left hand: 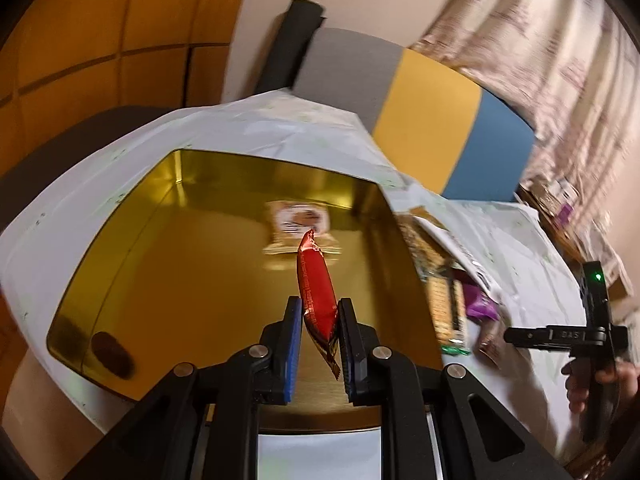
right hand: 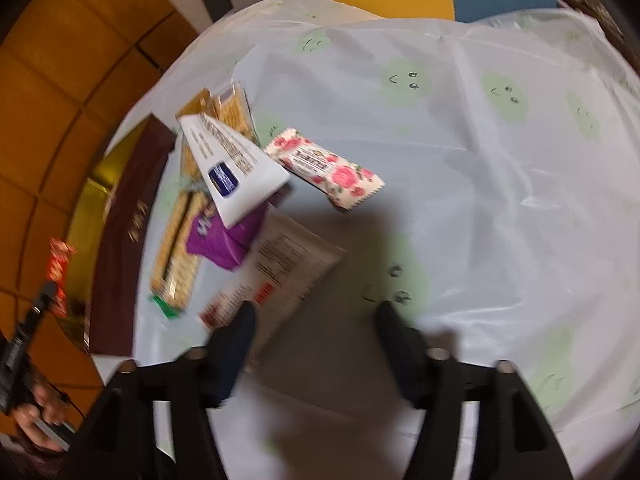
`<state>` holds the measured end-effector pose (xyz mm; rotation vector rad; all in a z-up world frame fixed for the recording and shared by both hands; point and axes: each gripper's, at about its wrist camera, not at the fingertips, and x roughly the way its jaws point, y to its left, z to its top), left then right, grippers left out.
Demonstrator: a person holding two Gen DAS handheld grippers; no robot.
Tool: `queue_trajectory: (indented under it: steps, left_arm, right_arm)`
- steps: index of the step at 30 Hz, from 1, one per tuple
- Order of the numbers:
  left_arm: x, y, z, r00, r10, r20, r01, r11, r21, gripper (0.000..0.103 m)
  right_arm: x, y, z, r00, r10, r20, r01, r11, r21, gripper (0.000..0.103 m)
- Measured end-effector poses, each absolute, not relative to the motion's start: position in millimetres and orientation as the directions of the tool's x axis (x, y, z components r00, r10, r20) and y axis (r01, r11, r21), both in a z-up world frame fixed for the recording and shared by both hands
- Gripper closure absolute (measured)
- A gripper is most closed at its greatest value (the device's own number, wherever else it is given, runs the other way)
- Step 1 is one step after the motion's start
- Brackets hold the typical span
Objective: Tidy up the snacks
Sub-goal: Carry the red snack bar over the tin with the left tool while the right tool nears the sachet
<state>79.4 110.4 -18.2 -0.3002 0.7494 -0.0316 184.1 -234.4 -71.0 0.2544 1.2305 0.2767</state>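
My left gripper (left hand: 318, 312) is shut on a red foil snack packet (left hand: 316, 292) and holds it above the open gold tin (left hand: 168, 240). A pale snack packet (left hand: 298, 222) lies on the tin's floor near the far wall. My right gripper (right hand: 316, 316) is open and empty above the table, its left finger over a white packet with red print (right hand: 280, 272). A pile of snacks lies ahead: a rose-patterned bar (right hand: 324, 168), a white triangular packet (right hand: 232, 168), a purple packet (right hand: 220, 236) and cracker packs (right hand: 176, 252).
The table wears a white cloth with green faces (right hand: 500, 160). The tin's dark red lid (right hand: 120, 240) lies left of the snack pile. A yellow and blue chair back (left hand: 452, 120) stands behind the table. The right gripper shows in the left wrist view (left hand: 560, 336).
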Motion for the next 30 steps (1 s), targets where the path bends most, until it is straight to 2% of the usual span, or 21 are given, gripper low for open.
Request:
queue_trajectory:
  steps: [9,13,19,25,30]
  left_arm:
    - [78,122,-27,0.737,-0.103,-0.668,-0.108,0.958,-0.266,0.085]
    - [79,125,-32,0.726,-0.102,-0.68,-0.118,0.956,-0.269,0.085]
    - [95,121,-39,0.667,-0.098,-0.738,-0.13,0.961,-0.245,0.085]
    - [125,98,-39,0.637,-0.078,-0.767,-0.075,0.984,-0.162,0.085]
    - [144,87,-45,0.621,-0.088,-0.779,-0.06,0.986,-0.158,0.084]
  right_arm:
    - [207,-204,-75,0.322,0.253,-0.912,0.061,0.956,0.287,0.021]
    - [209,-183,-77,0.344,0.142,-0.928,0.089,0.979,0.183,0.021]
    - [217,-155,-80,0.348,0.056,-0.936,0.095,0.991,0.095,0.022]
    - [211,-133,-87,0.386,0.007,-0.922,0.047,0.999,0.028,0.024]
    - [207,-129,-88,0.395,0.02,-0.918,0.01,1.0,0.026,0.029]
